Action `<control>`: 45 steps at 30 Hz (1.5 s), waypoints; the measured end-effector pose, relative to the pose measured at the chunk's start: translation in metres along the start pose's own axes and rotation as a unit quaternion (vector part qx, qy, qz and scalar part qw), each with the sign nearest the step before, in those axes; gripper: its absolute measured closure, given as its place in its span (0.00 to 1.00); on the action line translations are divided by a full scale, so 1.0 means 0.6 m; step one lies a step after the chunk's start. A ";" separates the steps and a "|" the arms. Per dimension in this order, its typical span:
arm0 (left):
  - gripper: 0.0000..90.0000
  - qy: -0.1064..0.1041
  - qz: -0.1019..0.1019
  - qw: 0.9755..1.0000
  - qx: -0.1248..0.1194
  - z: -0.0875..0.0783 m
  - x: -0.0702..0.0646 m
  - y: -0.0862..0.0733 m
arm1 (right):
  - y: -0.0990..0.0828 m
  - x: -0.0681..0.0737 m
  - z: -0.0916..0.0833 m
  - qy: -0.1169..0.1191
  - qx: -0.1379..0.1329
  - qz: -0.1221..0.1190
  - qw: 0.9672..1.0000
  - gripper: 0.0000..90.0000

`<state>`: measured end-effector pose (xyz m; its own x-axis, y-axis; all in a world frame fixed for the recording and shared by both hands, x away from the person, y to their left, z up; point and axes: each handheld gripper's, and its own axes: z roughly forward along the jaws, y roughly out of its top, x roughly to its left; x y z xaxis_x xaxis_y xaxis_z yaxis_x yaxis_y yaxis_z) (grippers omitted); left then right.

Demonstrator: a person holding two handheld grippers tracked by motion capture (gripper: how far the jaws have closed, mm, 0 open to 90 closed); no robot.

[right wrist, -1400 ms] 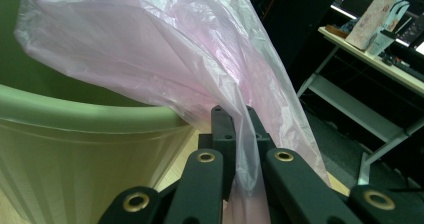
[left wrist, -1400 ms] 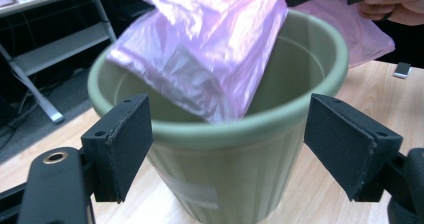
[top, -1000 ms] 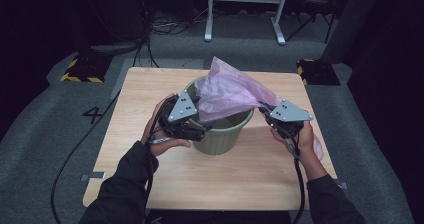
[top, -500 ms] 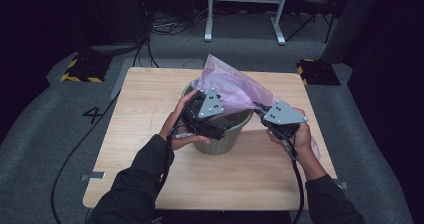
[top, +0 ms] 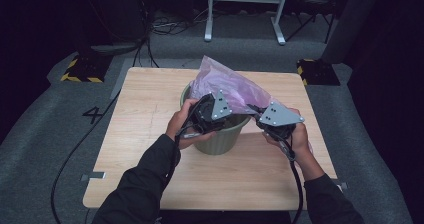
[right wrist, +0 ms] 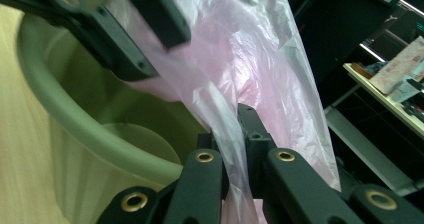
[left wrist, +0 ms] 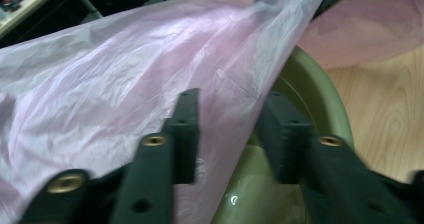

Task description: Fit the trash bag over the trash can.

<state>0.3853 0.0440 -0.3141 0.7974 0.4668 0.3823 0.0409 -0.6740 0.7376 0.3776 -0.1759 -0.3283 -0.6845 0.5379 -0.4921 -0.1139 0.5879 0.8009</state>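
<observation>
Wooden table (top: pixel 150 134) under dim light, dark floor w/ cables beyond; near edge first: person's forearms come in from the bottom, a gripper in each hand; right gripper (top: pixel 260 118) sits at the bin's right side, jaws pressed together and pinching a fold of the pink bag (top: pixel 225 84); right gripper view confirms it, plastic sandwiched tight betw. the two black fingers (right wrist: pixel 252 134).

Now the change: left gripper (top: pixel 227 115) has slid from the bin's left rim across to the middle of the opening since a sec ago, and its jaws have just been closing; left gripper view shows the bag's edge running betw. the pads (left wrist: pixel 185 129), but there's a gap on the far side, so I'd call it not yet a firm pinch; jaws partway spread, film betw. them.

Green bin (top: pixel 220 139) stands upright mid-table; bag rises out of it as a tented peak, part draped over the far right rim onto the table.

Meaning, prob.: second grip on the bag mouth is nearly set; w/ both edges held, the mouth can be pulled apart and stretched over the rim; risk is thin film slipping out.
</observation>
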 end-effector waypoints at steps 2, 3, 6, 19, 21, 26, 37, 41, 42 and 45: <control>0.86 -0.008 0.004 1.000 0.001 0.002 0.000 0.001 | 0.000 0.000 -0.002 0.003 -0.002 0.000 1.000 0.98; 0.90 -0.010 0.007 1.000 0.001 0.004 -0.001 0.001 | 0.000 0.000 -0.003 0.004 -0.002 -0.001 1.000 0.97; 0.99 -0.019 0.009 1.000 -0.001 0.007 -0.001 0.000 | 0.000 0.000 -0.007 0.008 -0.005 0.000 1.000 0.96; 1.00 -0.025 -0.038 0.999 -0.028 0.003 0.018 -0.020 | -0.017 0.000 -0.013 -0.013 0.007 0.031 0.999 0.46; 1.00 -0.023 -0.038 0.999 -0.029 0.002 0.019 -0.022 | -0.020 0.002 -0.018 -0.012 0.014 0.031 0.999 0.40; 1.00 -0.022 -0.044 0.998 -0.032 0.001 0.020 -0.027 | -0.037 0.011 -0.034 -0.007 0.021 0.032 0.999 0.30; 1.00 -0.023 -0.058 0.997 -0.041 -0.008 0.027 -0.037 | -0.112 0.034 -0.033 -0.023 0.064 0.062 0.996 0.39; 1.00 -0.024 -0.059 0.997 -0.041 -0.009 0.029 -0.040 | -0.131 0.035 -0.032 -0.024 0.064 0.068 0.995 0.68; 1.00 -0.027 -0.061 0.997 -0.042 -0.008 0.028 -0.041 | -0.133 0.034 -0.032 -0.022 0.062 0.069 0.995 0.75; 1.00 -0.033 -0.059 0.997 -0.039 -0.005 0.025 -0.042 | -0.134 0.031 -0.036 -0.040 0.055 0.063 0.996 0.91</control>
<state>0.3945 0.0697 -0.3251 0.8278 0.5003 0.2540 0.0927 -0.5684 0.8175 0.3582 -0.2262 -0.3943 -0.6280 0.6556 -0.4192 0.0514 0.5725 0.8183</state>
